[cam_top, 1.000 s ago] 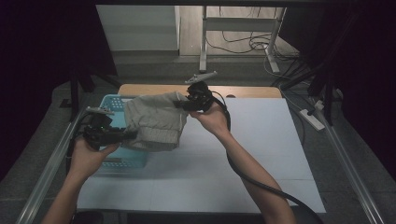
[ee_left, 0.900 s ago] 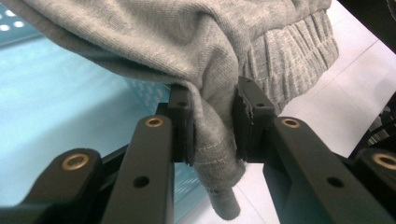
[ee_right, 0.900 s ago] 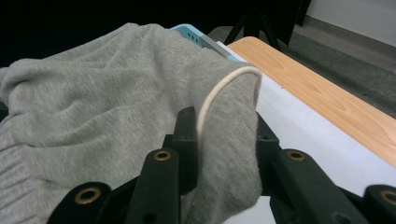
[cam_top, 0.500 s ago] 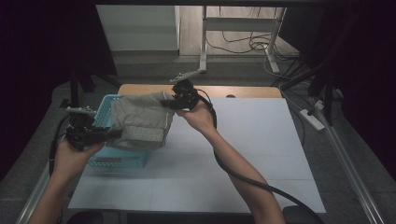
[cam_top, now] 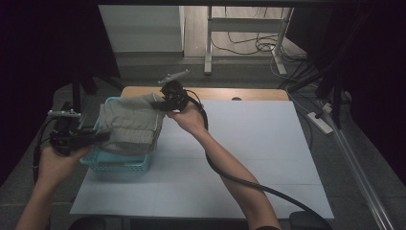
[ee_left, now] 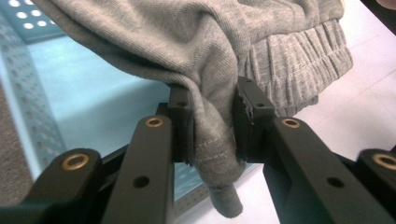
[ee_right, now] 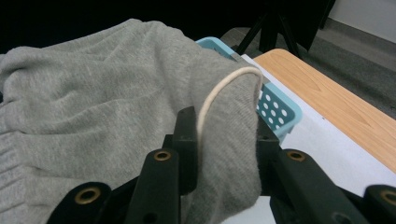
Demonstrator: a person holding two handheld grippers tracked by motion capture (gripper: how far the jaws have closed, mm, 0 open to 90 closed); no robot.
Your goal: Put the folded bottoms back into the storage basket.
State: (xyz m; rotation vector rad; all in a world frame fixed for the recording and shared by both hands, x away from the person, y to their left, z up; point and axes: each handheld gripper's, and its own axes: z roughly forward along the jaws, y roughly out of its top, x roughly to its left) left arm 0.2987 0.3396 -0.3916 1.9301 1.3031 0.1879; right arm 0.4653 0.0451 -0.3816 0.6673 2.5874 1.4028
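A grey knitted garment (cam_top: 130, 125) with a ribbed hem hangs stretched between both grippers, over a light blue perforated basket (cam_top: 119, 164) at the table's left. My left gripper (cam_top: 98, 136) is shut on a fold of the garment (ee_left: 210, 140) at its near-left edge, above the basket floor (ee_left: 88, 107). Over the basket's far right corner, my right gripper (cam_top: 162, 101) is shut on the garment (ee_right: 93, 126) where a cream drawstring (ee_right: 219, 86) loops over the cloth. The basket rim (ee_right: 275, 105) shows just behind that grip.
A white sheet (cam_top: 249, 143) covers the table, with a wooden strip (cam_top: 239, 93) along the far edge. The right gripper's black cable (cam_top: 239, 179) trails across the sheet toward the near edge. Metal rails run along both table sides; a power strip (cam_top: 321, 122) lies to the right.
Both grippers have carried the garment leftward, from beside the basket to above it. Both stay shut on the cloth.
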